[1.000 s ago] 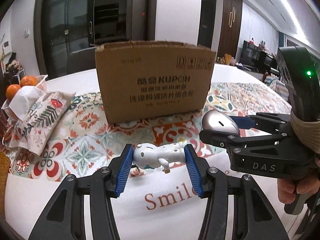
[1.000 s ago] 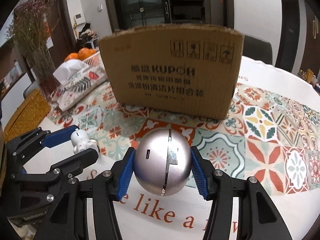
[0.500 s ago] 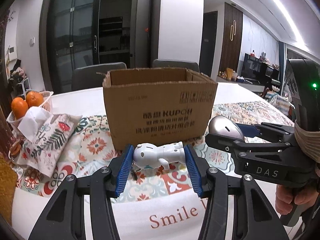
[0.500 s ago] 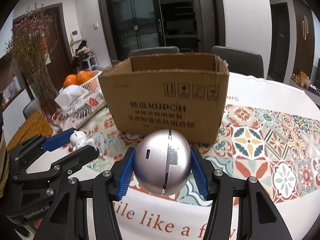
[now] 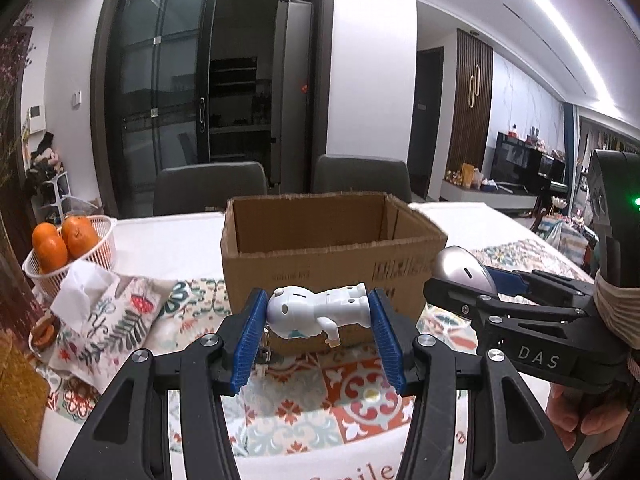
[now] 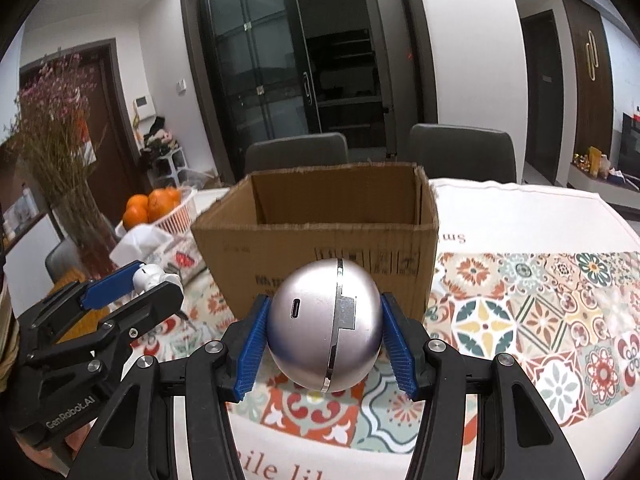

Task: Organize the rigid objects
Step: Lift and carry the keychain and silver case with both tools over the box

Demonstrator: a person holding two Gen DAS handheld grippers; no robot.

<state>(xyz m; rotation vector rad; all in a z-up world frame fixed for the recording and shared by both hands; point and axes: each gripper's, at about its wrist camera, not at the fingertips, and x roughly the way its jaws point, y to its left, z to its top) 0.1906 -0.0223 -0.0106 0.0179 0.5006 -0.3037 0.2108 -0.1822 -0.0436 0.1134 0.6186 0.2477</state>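
My left gripper [image 5: 318,334] is shut on a white toy figure [image 5: 316,314], held sideways above the table in front of an open cardboard box [image 5: 332,256]. My right gripper [image 6: 326,344] is shut on a silver ball-shaped device [image 6: 324,326], also held up before the box [image 6: 320,236]. The right gripper shows at the right of the left wrist view [image 5: 476,286] with the silver device [image 5: 460,270]. The left gripper shows at the left of the right wrist view [image 6: 134,290] with the toy [image 6: 150,276]. What lies low inside the box is hidden.
A patterned tablecloth [image 6: 520,312] covers the table. A white basket of oranges [image 5: 64,248] and a fabric tissue holder [image 5: 100,316] sit at the left. A vase of dried flowers [image 6: 60,160] stands far left. Two grey chairs [image 6: 296,156] stand behind the table.
Both grippers have risen with their objects. The box's open top and inside walls now show, where earlier only its front face was seen.
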